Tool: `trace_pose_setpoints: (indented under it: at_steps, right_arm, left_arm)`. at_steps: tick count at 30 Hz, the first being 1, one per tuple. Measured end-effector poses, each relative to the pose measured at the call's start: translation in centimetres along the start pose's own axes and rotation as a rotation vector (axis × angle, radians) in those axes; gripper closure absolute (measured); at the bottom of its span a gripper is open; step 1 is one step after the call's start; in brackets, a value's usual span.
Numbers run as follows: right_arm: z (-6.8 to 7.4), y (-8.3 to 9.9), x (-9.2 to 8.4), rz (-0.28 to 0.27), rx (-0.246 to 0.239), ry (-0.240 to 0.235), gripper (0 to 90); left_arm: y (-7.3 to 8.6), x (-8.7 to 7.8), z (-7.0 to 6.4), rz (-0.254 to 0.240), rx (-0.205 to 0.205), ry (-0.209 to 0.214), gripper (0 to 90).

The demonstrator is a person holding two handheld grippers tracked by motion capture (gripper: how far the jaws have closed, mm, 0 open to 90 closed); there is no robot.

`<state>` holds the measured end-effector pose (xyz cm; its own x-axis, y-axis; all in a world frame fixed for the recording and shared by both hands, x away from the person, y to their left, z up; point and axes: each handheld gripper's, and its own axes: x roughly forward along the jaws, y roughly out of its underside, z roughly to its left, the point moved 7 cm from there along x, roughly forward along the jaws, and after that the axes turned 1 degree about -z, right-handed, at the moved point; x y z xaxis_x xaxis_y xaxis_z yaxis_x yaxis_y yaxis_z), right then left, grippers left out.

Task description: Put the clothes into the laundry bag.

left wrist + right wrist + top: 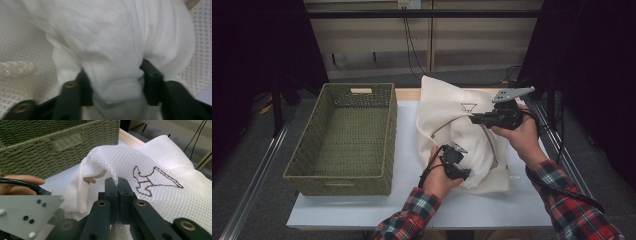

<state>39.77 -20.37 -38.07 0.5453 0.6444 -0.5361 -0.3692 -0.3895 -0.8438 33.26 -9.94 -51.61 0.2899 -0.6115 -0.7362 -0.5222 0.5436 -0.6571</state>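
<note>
A white mesh bag [447,102] with a brown stitched emblem [155,180] lies on the table, its mouth lifted. My right gripper [474,119] is shut on the bag's upper edge; in the right gripper view its jaws [117,182] meet on the mesh [155,155]. Lower down, my left gripper [462,172] points into a bundle of white cloth [484,165] at the bag's mouth. In the left gripper view the jaws [115,77] pinch a fold of this cloth [112,37], which bulges between them. The mesh [20,37] lies behind it.
A green woven basket [347,140] stands empty on the left half of the white table [412,205]; its handled end wall [50,147] is close beside the bag. A finger [22,180], a cable and a grey plate [30,215] sit low left in the right gripper view.
</note>
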Motion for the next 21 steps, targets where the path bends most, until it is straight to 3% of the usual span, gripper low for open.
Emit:
trace_pose_setpoints:
  at_steps: [1,2,5,6,17,19,21]
  right_arm:
    - [0.0,0.0,0.0,0.001,-0.003,0.0,88.3]
    - [0.0,0.0,-0.1,0.0,-0.003,0.0,88.3]
    - [0.1,0.0,-0.1,-0.003,-0.004,-0.003,88.4]
    - [0.1,0.0,-0.2,-0.001,-0.001,-0.004,88.4]
    - [0.0,-0.1,-0.4,-0.015,0.003,-0.021,88.5]
    - [0.0,-0.1,-0.4,-0.016,0.002,-0.022,88.4]
    - [0.0,-0.2,-0.4,-0.017,0.004,-0.027,88.4]
  left_arm:
    - [0.0,0.0,0.0,0.001,0.002,-0.004,64.2]
    - [0.0,-0.1,0.0,0.016,0.0,-0.011,65.7]
    - [-0.4,-0.1,0.0,-0.002,-0.026,-0.013,69.1]
    - [-0.7,-0.2,0.1,0.007,-0.015,-0.02,69.8]
    - [-4.1,0.3,1.1,-0.098,-0.026,-0.067,70.7]
    - [-4.5,0.5,1.2,-0.114,-0.034,-0.058,70.8]
    - [-4.8,0.6,1.6,-0.12,-0.038,-0.082,70.8]
